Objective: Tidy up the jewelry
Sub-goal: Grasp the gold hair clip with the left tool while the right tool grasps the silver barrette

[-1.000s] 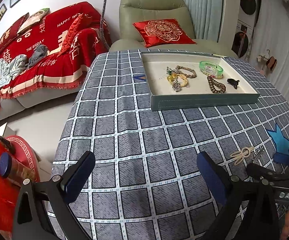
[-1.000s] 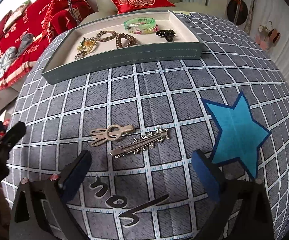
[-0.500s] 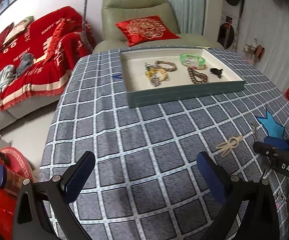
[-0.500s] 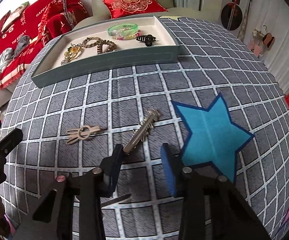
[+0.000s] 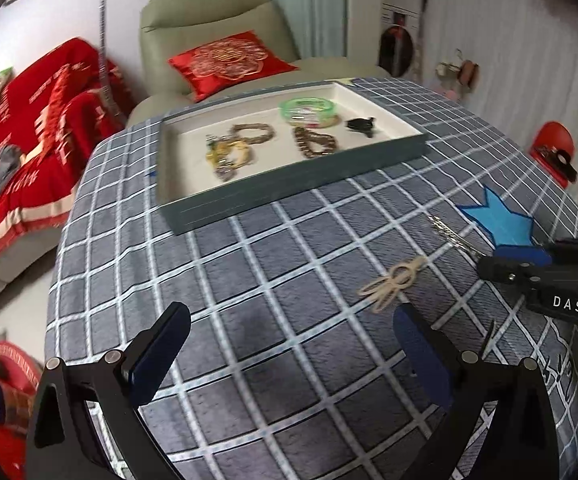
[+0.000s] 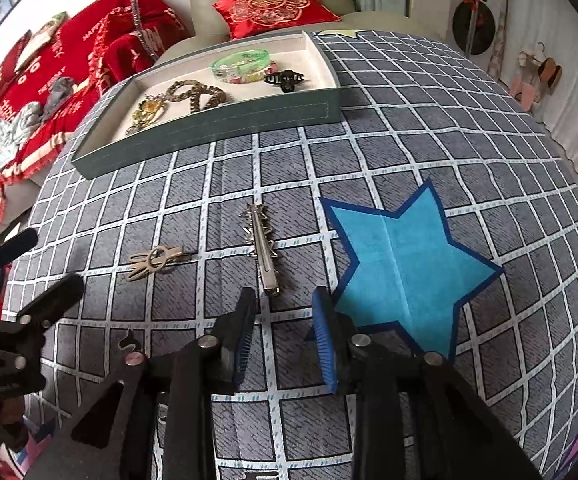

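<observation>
Clip (image 6: 263,250) flat on worktop (image 6: 429,128), well short of tray (image 6: 225,124), just ahead of right tool (image 6: 285,336). Jaws just narrowed, partly apart, empty. Risk: pads skid it. Left tool (image 5: 289,356) wide apart.

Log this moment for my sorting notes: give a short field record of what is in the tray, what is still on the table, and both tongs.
tray: grey-green box at the far side of the table
in tray: green bangle, black claw clip, brown bead bracelets, gold pieces
on cloth: silver hair clip, tan hair clip
left tongs: open, empty, near the tan hair clip
right tongs: partly open, have just been closing then eased, nothing pinched, silver hair clip's near end just ahead of the tips
</observation>
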The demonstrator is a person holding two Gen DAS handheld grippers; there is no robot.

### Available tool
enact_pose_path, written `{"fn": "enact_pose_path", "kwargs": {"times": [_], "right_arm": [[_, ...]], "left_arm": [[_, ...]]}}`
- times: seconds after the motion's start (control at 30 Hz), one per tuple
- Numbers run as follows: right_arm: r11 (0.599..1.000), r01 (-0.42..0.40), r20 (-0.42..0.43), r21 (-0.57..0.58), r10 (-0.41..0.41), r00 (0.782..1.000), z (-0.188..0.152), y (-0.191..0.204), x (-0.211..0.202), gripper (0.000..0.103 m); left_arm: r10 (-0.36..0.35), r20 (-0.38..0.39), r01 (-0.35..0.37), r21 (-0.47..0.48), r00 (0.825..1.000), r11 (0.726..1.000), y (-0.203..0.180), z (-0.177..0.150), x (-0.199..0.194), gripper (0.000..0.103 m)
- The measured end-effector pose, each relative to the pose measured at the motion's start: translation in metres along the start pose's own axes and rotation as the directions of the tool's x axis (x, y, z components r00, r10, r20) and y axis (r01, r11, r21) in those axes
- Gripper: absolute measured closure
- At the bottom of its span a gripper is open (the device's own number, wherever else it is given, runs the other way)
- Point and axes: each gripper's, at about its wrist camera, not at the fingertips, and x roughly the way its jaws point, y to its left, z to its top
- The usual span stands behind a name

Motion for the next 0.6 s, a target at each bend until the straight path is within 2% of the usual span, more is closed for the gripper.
{"fn": "enact_pose_path", "kwargs": {"times": [0.43,0.6], "right_arm": [[0.995,-0.004,0.008,-0.098,0.004,1.000,0.009,0.014,0.008,0.062],[0.993,-0.001,0.005,-0.118,0.002,1.000,0.011,0.015,0.010,0.064]], "left_arm": [[-0.009,-0.026,0.012,0.111,1.000,0.994,-0.019,0.008,0.017,0.000],[-0.026,-0.031,0.030,0.154,0.999,0.988,-0.028,0.011,0.022,0.000]]}}
